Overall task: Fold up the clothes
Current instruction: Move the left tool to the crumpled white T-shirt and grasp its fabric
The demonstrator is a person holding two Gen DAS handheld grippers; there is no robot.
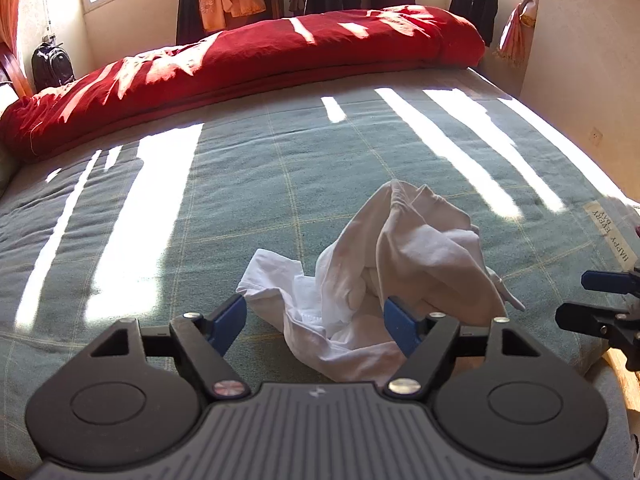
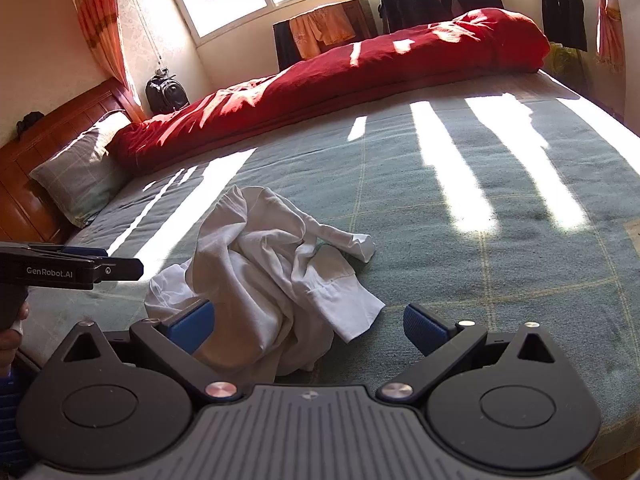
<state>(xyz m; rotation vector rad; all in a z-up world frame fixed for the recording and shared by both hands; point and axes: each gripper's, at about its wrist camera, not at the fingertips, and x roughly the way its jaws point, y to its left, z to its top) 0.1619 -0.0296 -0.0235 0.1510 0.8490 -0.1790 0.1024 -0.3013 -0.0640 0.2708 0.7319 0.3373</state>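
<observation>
Straddling crumpled white shirt [image 1: 404, 252] | left hand-held gripper [image 1: 316, 326] jaws apart, gripping nothing | right hand-held gripper [image 2: 308, 326] likewise

The left tool [image 1: 316, 322] points forward and down, its two blue pads [image 1: 228, 322] standing apart with white cloth [image 1: 360, 320] lying in the gap; neither pad visibly presses on it. Seen from the right wrist camera, the same tool enters at 9 o'clock as a black bar, level, with a hand [image 2: 10, 334] gripping its handle below. The right tool [image 2: 310, 326] also tilts downward, its pads [image 2: 426, 328] spread wide and gripping nothing. From the left wrist camera, it shows at 3 o'clock, its fingers reaching in from the edge.
</observation>
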